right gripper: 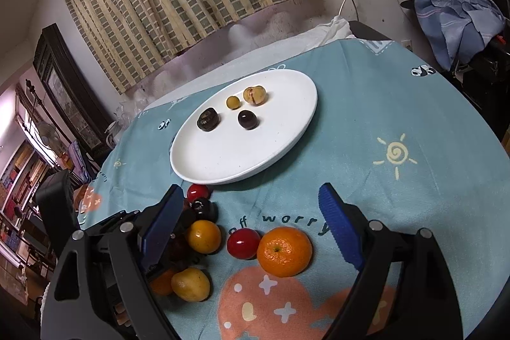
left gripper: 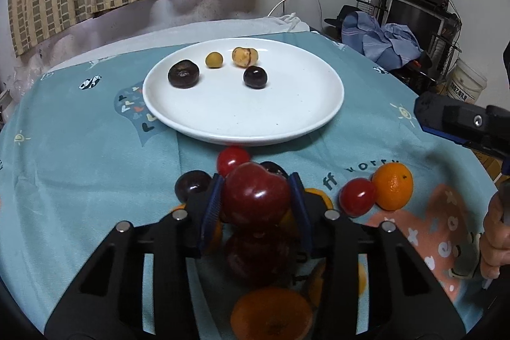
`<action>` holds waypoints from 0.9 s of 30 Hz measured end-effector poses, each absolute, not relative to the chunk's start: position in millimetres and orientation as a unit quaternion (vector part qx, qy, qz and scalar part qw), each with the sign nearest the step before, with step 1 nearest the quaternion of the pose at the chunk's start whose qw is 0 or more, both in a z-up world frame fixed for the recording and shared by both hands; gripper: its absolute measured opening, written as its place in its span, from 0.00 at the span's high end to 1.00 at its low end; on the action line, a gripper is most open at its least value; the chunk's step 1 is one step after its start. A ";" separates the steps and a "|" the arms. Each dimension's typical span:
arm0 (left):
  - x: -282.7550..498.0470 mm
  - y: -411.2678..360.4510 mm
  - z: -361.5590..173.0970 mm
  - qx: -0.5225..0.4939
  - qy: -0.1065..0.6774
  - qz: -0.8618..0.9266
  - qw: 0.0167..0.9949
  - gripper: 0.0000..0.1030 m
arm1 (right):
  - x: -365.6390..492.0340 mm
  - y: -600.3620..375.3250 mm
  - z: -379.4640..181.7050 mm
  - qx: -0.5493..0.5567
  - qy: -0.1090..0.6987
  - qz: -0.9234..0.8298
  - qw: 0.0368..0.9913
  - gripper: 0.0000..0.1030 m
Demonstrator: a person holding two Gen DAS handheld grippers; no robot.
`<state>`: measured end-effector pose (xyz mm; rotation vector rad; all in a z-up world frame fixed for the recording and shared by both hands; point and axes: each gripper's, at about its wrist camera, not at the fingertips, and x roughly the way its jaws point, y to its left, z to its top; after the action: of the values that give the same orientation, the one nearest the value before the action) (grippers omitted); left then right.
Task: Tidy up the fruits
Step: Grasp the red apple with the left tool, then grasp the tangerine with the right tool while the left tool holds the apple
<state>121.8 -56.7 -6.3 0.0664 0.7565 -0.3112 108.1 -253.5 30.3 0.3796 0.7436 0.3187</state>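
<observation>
A: How far along is the sorting?

B: Early, I'd judge. The white plate (left gripper: 318, 117) carries four small fruits, all on its far half: a dark, flattened round fruit (left gripper: 183, 74) at about ten o'clock, a small yellow-green one (left gripper: 214, 59) near eleven, a pale tan one (left gripper: 244, 56) at twelve, and a dark cherry-like one (left gripper: 255, 77) just nearer the centre.

A: And what's left?

B: Most of the pile, on the teal cloth (left gripper: 79, 148) off the plate's six o'clock rim: a mandarin (right gripper: 284, 251), a red cherry tomato (right gripper: 244, 243) touching it, a smaller orange fruit (right gripper: 203, 236), a yellow one (right gripper: 191, 284) and some dark ones.

A: Is anything in hand?

B: The left gripper (left gripper: 256, 196) has its blue pads pressed to both sides of a large dark-red fruit (left gripper: 255, 196), maybe a plum, down among the pile.

A: The right gripper (right gripper: 251, 231)?

B: Jaws wide apart, gripping nothing, with the mandarin and tomato lying between them on the cloth.
</observation>
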 end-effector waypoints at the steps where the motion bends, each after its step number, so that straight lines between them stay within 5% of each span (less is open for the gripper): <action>1: 120.8 -57.5 -5.8 0.033 0.366 -0.151 0.918 0.58 | 108.9 -253.7 29.0 0.184 0.362 0.153 0.901 0.16; 13: 83.6 6.3 8.9 -0.013 0.354 -0.088 0.931 0.59 | 98.7 -243.2 4.0 0.129 0.402 0.144 0.895 0.17; 27: 80.2 15.6 -0.8 -0.012 0.371 -0.079 0.925 0.59 | 93.8 -228.5 -16.0 0.036 0.420 0.136 0.896 0.50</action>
<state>80.2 15.6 -0.8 -0.0255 0.7617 -0.1620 93.8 -228.5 -16.0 0.0753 0.8709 0.2813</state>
